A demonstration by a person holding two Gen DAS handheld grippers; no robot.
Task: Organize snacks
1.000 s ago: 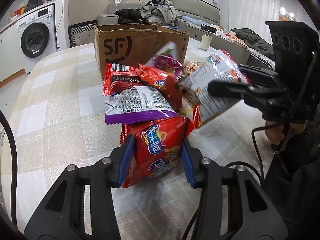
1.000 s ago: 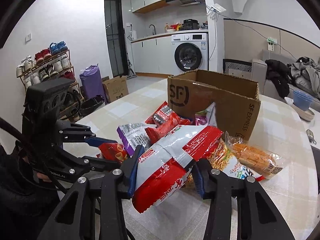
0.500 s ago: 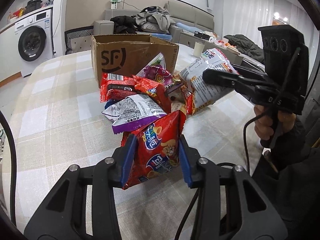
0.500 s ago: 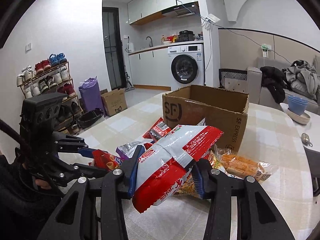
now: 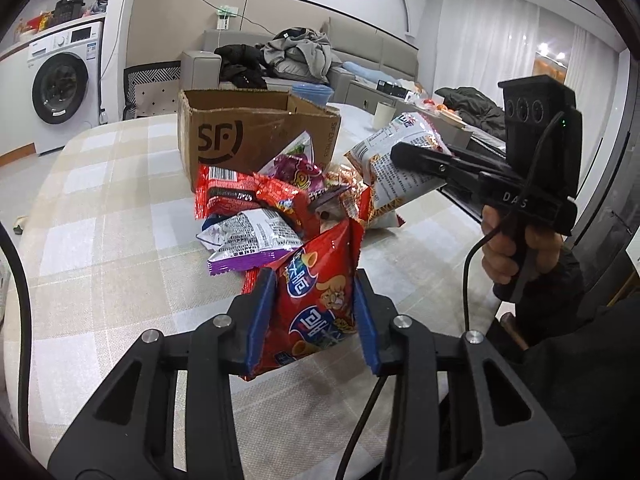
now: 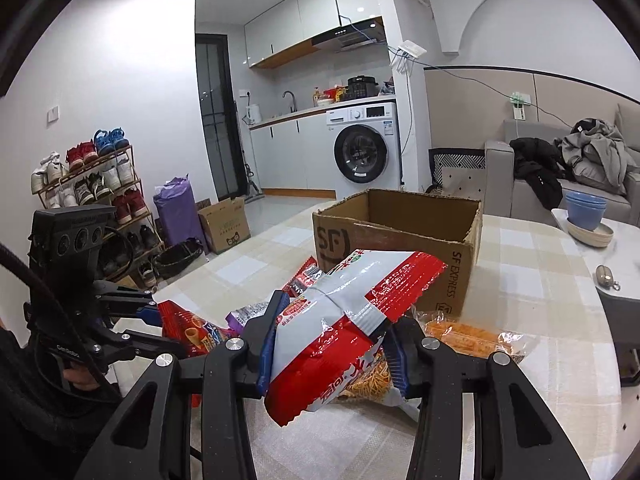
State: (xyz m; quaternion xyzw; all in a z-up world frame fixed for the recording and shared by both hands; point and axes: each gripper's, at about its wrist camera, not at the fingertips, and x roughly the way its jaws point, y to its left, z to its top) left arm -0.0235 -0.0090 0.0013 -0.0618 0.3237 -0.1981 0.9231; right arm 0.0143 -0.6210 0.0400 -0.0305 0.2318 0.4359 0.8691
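My left gripper [image 5: 314, 278] is shut on a red snack bag [image 5: 320, 304], holding it upright just above the table. In the right wrist view this left gripper [image 6: 158, 320] and its red bag [image 6: 188, 330] show at the left. My right gripper [image 6: 338, 312] is shut on a white and red snack bag [image 6: 360, 292], raised over the pile. From the left wrist view the right gripper [image 5: 416, 160] holds that bag [image 5: 384, 148] at the right. An open cardboard box [image 5: 256, 140] stands behind the pile.
Several snack bags lie in front of the box, among them a purple and white one [image 5: 248, 240] and a clear bag of orange sticks [image 6: 464, 332]. The checked tablecloth [image 5: 100, 240] stretches left. Blue bowls [image 6: 584, 216] and a cup [image 5: 383, 114] stand at the far side.
Both grippers have risen with their bags, off the pile. The left jaws have drawn in tighter on the red bag.
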